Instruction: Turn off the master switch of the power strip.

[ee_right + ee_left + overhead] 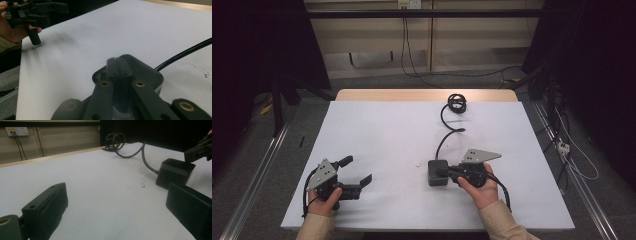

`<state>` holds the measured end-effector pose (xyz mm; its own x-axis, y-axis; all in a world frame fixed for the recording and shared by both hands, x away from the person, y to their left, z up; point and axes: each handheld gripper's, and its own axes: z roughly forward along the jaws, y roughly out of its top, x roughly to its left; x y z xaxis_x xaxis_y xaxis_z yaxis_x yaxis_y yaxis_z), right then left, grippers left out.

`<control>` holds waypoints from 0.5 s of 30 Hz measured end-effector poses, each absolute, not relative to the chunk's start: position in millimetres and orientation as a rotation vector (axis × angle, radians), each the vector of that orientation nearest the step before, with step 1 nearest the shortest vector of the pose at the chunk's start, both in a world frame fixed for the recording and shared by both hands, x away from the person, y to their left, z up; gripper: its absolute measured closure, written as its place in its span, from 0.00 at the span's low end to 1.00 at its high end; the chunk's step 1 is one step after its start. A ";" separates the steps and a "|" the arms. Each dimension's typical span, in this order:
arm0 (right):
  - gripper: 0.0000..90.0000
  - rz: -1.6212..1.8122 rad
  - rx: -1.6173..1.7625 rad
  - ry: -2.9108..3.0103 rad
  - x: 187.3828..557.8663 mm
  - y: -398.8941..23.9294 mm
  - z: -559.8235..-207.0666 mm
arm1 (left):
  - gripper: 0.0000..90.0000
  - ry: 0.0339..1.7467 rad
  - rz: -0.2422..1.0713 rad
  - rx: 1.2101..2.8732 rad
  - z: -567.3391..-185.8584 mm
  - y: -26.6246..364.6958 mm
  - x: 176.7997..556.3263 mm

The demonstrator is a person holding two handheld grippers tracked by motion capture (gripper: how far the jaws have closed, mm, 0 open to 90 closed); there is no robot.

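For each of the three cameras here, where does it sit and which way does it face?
High view: above the person's side, looking forward and down at the white table; both hands and forearms show.
Left gripper view: rides the left hand-held gripper, looking past its open jaws across the table toward the black box and coiled cable.
Right gripper view: rides the right hand-held gripper, jaws together over the box, facing the left hand.
All three share the box.

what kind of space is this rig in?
Likely a lab recording station: white-covered table boxed in by black curtains, floor rails, loose cabling, and a wall socket behind.
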<state>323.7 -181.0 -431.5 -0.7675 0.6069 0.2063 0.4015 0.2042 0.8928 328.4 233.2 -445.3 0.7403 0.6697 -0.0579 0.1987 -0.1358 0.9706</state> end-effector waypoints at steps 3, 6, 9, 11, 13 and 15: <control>1.00 1.593 0.971 2.285 324.1 -180.8 -432.0 | 0.04 0.698 0.469 1.693 -445.3 233.1 328.3; 1.00 1.589 0.968 2.288 324.5 -180.0 -432.6 | 0.04 0.698 0.470 1.695 -445.4 233.2 328.4; 1.00 1.576 0.963 2.294 324.6 -179.1 -433.4 | 0.04 0.696 0.468 1.693 -445.2 232.9 328.4; 1.00 1.572 0.962 2.295 324.5 -178.9 -433.5 | 0.04 0.698 0.467 1.691 -445.2 232.9 328.2; 1.00 1.565 0.959 2.297 324.4 -178.8 -433.5 | 0.04 0.696 0.467 1.692 -445.2 232.9 328.3; 1.00 1.564 0.952 2.295 324.5 -178.6 -433.7 | 0.04 0.694 0.467 1.694 -445.2 232.9 328.3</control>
